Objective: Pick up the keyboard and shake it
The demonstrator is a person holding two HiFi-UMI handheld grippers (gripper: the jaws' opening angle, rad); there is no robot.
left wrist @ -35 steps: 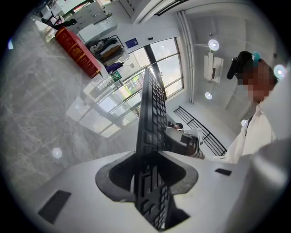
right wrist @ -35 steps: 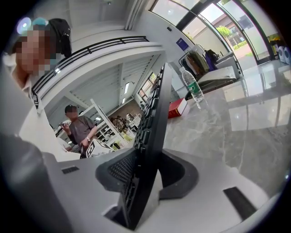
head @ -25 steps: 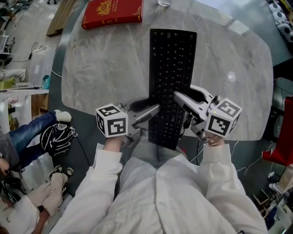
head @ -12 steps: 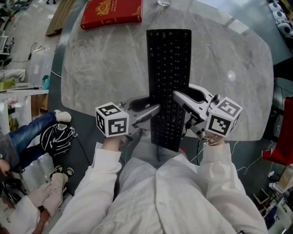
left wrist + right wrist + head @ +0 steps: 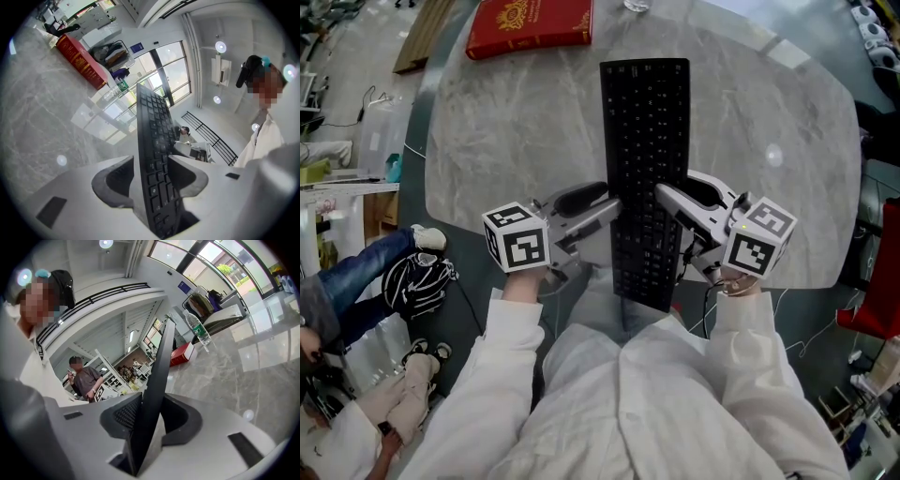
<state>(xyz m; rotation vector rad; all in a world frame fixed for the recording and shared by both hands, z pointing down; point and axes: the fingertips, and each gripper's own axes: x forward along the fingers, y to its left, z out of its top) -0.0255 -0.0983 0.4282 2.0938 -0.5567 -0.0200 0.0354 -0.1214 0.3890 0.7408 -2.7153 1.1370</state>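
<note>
Black keyboard (image 5: 645, 169) on a grey marble table (image 5: 506, 141), its long side running away from a person in white sleeves who holds a two-fingered gripper in each hand. The near end of the keyboard juts past the table edge and sits between both sets of fingers.

The left gripper (image 5: 614, 211) is at the keyboard's left edge. Its jaws have just been opening. In the left gripper view the keyboard passes between the spread fingers (image 5: 112, 183), key side towards one pad, and neither pad seems to press on it.

The right gripper (image 5: 673, 225) is at the right edge. In the right gripper view its fingers (image 5: 126, 413) pinch the thin edge of the keyboard, and the dark pads close against both faces.

A red book (image 5: 530, 25) lies well beyond the left fingertips, near the far edge of the table.

The far end of the keyboard appears to rest on the marble, though no view shows this for sure. The step in hand looks like the grip, not the shake: only one side is clamped. The next move probably calls for the left fingers to close on their edge. Then both hands can lift evenly, so the long board does not twist or slip out of the single pinch.
</note>
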